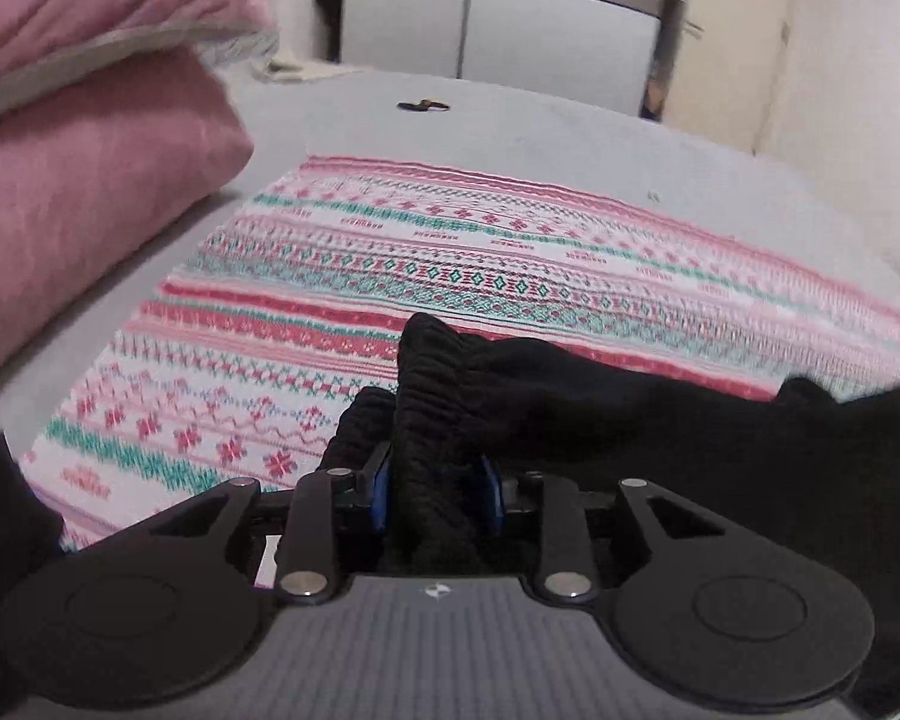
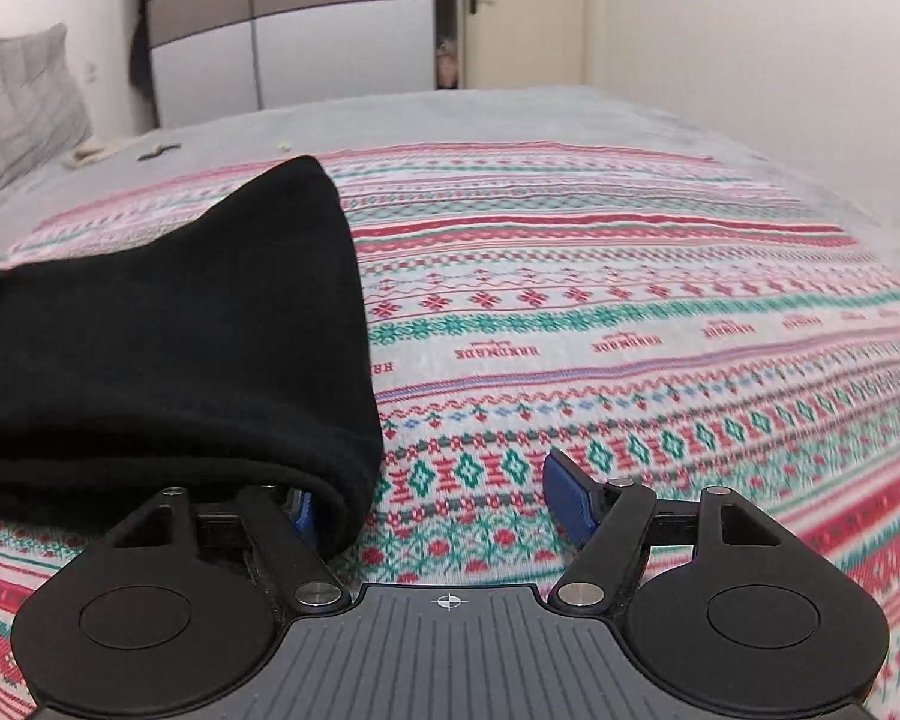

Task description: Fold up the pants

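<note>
Pants [image 1: 570, 408]: black fleece, ribbed elastic waistband pinched by left gripper [image 1: 438, 492].

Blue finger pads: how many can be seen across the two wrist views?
4. Left gripper: two pads pinching the black pants waistband. Right gripper: one pad exposed, one mostly hidden under the pants.

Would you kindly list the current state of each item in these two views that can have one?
left gripper: shut on the pants' gathered waistband.
right gripper: open, its left finger under the pants' edge.
black pants: bunched, partly lying on the blanket, not yet folded flat.
patterned blanket: spread flat on the bed.
pink duvet: folded in a stack beside the blanket.
door: closed.
</note>
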`<state>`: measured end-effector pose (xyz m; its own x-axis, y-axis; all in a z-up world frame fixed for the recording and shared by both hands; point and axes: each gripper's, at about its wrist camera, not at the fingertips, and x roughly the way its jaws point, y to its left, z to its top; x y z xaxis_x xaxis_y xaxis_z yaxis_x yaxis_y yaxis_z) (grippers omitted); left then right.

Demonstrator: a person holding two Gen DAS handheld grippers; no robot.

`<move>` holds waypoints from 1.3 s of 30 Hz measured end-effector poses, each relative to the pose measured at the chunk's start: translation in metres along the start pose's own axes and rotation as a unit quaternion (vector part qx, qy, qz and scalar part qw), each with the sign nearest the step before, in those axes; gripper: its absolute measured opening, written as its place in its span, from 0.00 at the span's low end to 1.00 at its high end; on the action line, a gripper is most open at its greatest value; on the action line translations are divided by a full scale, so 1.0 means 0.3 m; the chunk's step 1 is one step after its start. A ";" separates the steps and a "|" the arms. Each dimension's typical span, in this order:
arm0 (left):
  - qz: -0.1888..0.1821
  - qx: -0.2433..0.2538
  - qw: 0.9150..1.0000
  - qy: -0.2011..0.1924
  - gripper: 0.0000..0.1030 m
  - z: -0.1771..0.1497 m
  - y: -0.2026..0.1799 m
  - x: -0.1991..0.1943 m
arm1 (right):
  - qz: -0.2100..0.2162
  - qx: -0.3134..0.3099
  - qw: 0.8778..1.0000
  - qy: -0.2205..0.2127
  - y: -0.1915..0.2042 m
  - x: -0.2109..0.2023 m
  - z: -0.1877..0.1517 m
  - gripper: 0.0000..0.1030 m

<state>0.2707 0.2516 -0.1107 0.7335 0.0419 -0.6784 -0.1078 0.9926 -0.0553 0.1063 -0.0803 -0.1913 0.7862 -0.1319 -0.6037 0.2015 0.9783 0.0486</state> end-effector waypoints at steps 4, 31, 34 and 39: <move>0.026 0.000 1.000 0.015 0.81 0.008 0.024 0.000 | 0.020 -0.007 0.999 0.025 0.000 -0.014 0.010 0.72; 0.081 0.036 0.995 0.035 0.93 0.027 -0.043 0.055 | 0.180 0.003 0.982 0.065 0.086 0.560 0.504 0.00; 0.077 0.028 0.997 0.009 0.92 0.039 -0.039 0.030 | 0.141 0.008 0.988 0.055 0.060 0.505 0.501 0.00; 0.017 0.010 0.999 -0.038 0.92 0.024 -0.075 -0.056 | 0.217 -0.100 0.969 0.058 0.095 0.308 0.441 0.13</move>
<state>0.2657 0.2293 -0.0928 0.7787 0.0837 -0.6218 -0.1205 0.9926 -0.0174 0.2620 -0.0858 -0.1404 0.6977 0.3073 -0.6471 -0.2611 0.9503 0.1696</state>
